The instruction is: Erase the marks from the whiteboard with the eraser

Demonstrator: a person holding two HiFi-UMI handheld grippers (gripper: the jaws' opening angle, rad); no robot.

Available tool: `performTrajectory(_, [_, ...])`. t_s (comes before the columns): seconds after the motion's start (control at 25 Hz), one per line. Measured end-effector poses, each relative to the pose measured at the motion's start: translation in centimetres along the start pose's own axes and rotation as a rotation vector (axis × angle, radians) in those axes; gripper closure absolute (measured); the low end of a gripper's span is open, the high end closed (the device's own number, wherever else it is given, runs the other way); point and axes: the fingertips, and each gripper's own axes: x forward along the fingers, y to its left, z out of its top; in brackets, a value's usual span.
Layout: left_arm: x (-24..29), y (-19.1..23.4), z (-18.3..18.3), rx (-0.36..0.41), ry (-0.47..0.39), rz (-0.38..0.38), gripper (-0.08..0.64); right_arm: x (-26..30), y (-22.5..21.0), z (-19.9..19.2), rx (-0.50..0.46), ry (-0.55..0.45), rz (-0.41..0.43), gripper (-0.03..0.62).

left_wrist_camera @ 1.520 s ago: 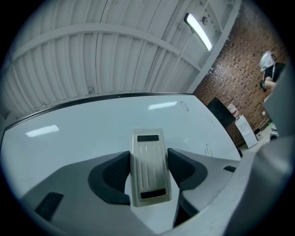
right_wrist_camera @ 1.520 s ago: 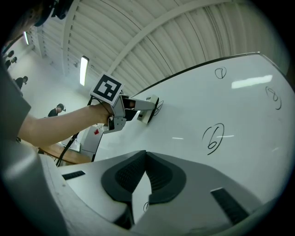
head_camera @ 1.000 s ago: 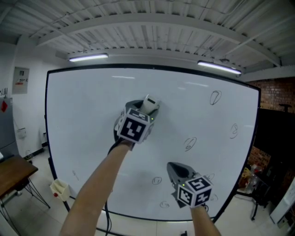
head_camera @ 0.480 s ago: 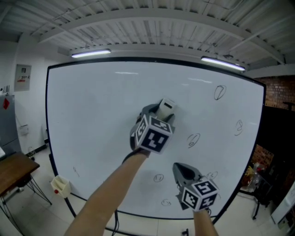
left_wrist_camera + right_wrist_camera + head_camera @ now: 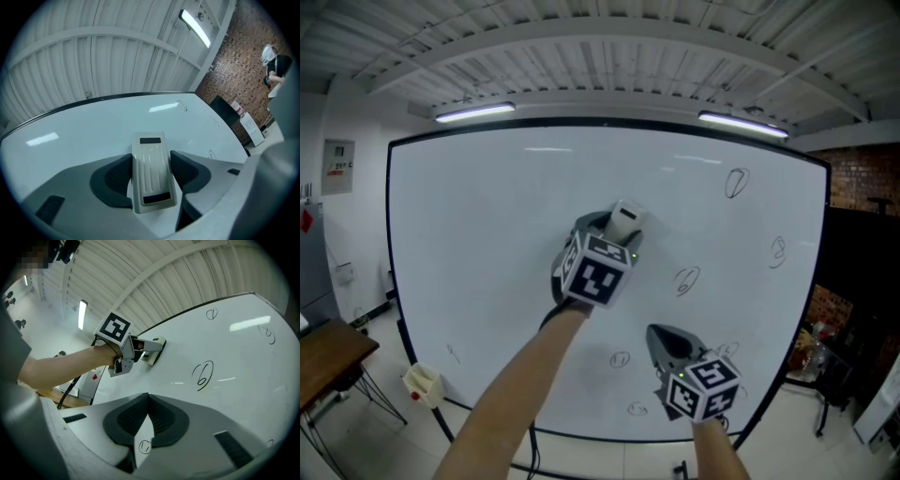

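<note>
- Shifted slightly left across whiteboard [image 5: 469, 244] since half a second ago: left tool [image 5: 614, 232], clamped on eraser [image 5: 625, 217].
- Right tool [image 5: 662, 337]: jaws together, nothing held, near board's lower part.
- Eraser: against board centre.
- Marks [image 5: 686, 278]: scattered right, lower.

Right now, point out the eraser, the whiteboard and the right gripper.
eraser [image 5: 152, 171]: left gripper view, middle of its ribbed back.
whiteboard [image 5: 469, 244]: head view, bare left area.
right gripper [image 5: 148, 399]: right gripper view, where its closed tips meet.

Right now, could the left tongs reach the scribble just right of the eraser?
Probably yes: the left tongs grip the eraser at the whiteboard, with only bare board before that scribble.
</note>
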Motion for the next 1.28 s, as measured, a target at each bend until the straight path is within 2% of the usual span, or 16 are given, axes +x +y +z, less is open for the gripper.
performTrajectory(0.28, [-2.7,8.8,-1.2,-0.088,0.0,0.115,0.301,-0.4,0.4,0.0,-0.005,0.013,-0.003,0.6])
performTrajectory(0.4, [-3.4,10.1,-1.6,-0.13,-0.005,0.126,0.301,-0.7,0.4,-0.2,-0.002,0.018,-0.004,0.6])
performTrajectory(0.56, [-3.5,9.7,-1.5,-0.124,-0.007,0.139,0.301,-0.9,0.8,0.2,0.003,0.011,-0.003,0.6])
performTrajectory(0.76, [-5.2,8.9,-2.6,-0.156,0.016,0.135,0.301,-1.3,1.4,0.8,0.004,0.004,0.012,0.6])
performTrajectory(1.0, [-8.2,5.8,-3.6,-0.154,0.001,0.084,0.299,-1.0,3.8,1.2,0.012,-0.008,0.056,0.6])
performTrajectory(1.28, [-12.1,1.0,-7.2,-0.192,0.015,0.005,0.299,-0.9,5.9,0.9,0.052,-0.028,0.099,0.6])
